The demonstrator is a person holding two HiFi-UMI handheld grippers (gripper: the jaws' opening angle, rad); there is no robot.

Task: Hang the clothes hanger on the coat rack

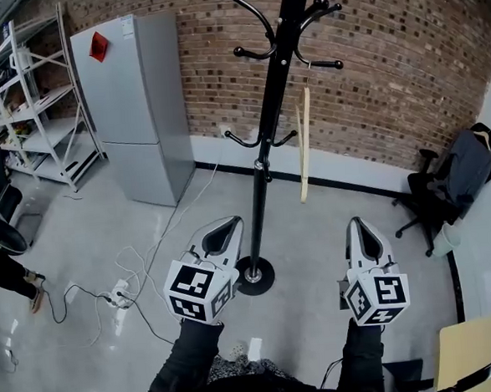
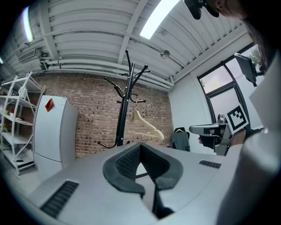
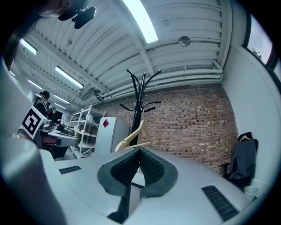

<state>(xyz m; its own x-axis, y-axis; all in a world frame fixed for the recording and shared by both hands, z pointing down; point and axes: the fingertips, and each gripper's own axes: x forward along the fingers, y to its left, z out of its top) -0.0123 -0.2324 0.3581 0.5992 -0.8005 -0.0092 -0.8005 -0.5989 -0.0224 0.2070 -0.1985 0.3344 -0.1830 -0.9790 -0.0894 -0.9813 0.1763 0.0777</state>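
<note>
The black coat rack (image 1: 262,139) stands on its round base (image 1: 253,276) in front of the brick wall. A pale wooden clothes hanger (image 1: 306,145) hangs from one of its right-hand hooks, edge-on in the head view. The hanger (image 2: 147,125) shows side-on in the left gripper view, and it (image 3: 131,137) also appears in the right gripper view. My left gripper (image 1: 229,223) is shut and empty, short of the rack's base. My right gripper (image 1: 356,223) is shut and empty too, off to the right. In their own views both grippers' (image 2: 140,146) (image 3: 139,149) jaws meet with nothing between them.
A grey fridge (image 1: 134,106) and white shelving (image 1: 34,105) stand at the back left. Cables and a power strip (image 1: 118,292) lie on the floor to the left. A person's leg (image 1: 2,250) is at the left edge. An office chair (image 1: 454,180) sits at the right.
</note>
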